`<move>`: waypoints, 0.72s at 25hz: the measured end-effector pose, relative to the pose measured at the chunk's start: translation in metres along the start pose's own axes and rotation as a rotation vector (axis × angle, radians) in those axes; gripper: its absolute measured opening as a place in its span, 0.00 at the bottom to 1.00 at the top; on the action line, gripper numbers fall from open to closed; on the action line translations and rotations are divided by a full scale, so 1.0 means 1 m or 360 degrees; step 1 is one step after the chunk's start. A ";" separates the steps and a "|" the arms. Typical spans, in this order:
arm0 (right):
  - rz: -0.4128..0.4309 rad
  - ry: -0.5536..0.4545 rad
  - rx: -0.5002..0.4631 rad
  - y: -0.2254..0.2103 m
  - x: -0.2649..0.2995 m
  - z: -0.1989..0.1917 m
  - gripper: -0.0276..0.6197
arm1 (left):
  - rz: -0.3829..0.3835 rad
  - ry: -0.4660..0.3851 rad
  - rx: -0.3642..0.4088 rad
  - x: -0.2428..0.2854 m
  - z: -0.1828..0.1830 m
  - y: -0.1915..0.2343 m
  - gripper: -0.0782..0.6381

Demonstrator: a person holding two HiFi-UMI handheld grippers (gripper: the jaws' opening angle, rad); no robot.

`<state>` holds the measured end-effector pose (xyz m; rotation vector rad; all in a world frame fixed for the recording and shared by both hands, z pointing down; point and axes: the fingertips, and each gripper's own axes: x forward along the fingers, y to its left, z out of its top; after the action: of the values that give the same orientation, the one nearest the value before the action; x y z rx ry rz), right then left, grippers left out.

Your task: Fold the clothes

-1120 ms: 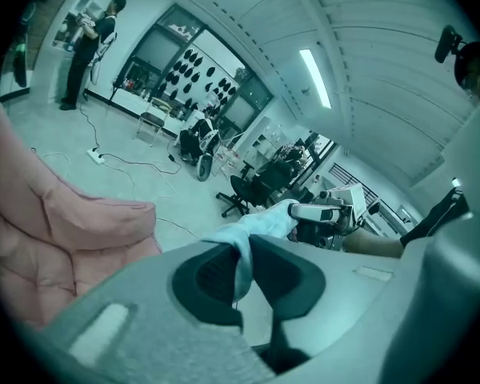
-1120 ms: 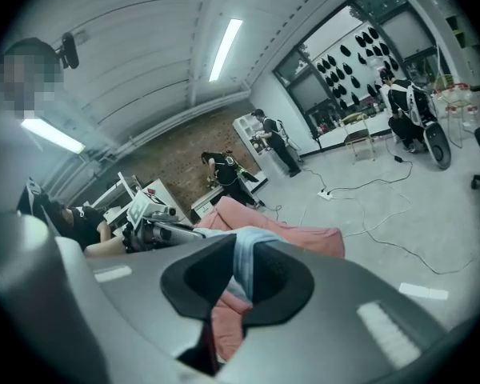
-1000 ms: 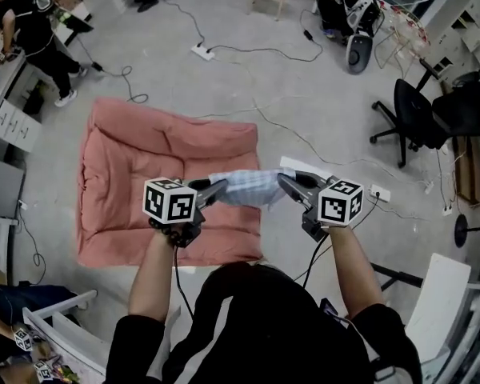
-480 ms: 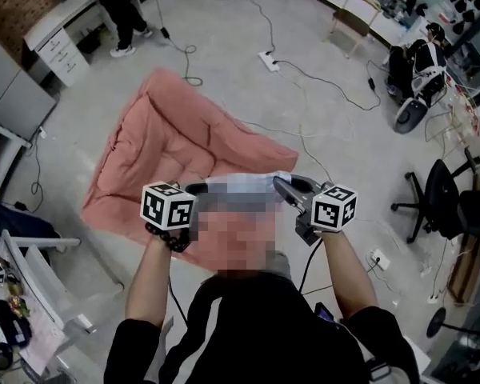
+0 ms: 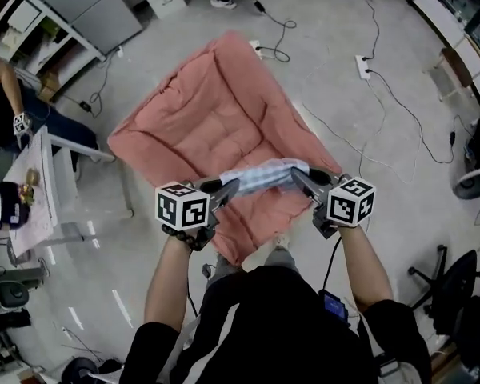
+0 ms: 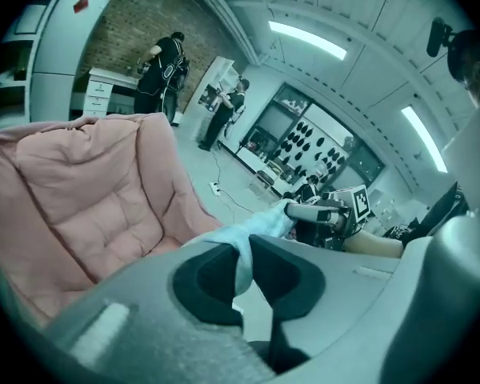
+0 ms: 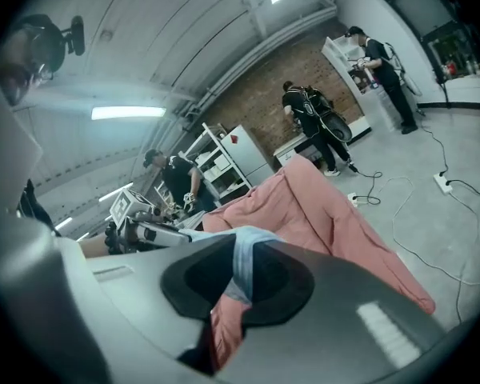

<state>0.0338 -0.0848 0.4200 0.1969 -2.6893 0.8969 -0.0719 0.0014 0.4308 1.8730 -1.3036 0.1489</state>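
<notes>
Forearms stretched forward, the left hand-held gripper point(image 5: 233, 186) and right hand-held gripper point(image 5: 297, 176) each clamp one end of a limp pale-blue garment point(image 5: 264, 174) over a quilted pink blanket point(image 5: 200, 122).

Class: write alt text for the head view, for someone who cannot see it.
A person holds a light blue garment between the left hand-held gripper and right hand-held gripper, each shut on one end, above a pink quilt on the floor.

Readable text, labels, numbers: none.
Only black-and-white coded squares on the marker cube point(image 5: 182, 208) of the left gripper point(image 5: 229, 188) and the marker cube point(image 5: 351, 201) of the right gripper point(image 5: 301, 179).
</notes>
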 end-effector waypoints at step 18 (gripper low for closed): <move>0.0246 0.0212 -0.0262 0.094 0.061 0.028 0.09 | 0.0113 -0.0315 -0.0070 -0.111 -0.003 0.007 0.15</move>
<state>-0.0512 -0.0294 0.3650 -0.1042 -2.6638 0.6981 -0.1270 0.0834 0.3794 1.8410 -1.4960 -0.0292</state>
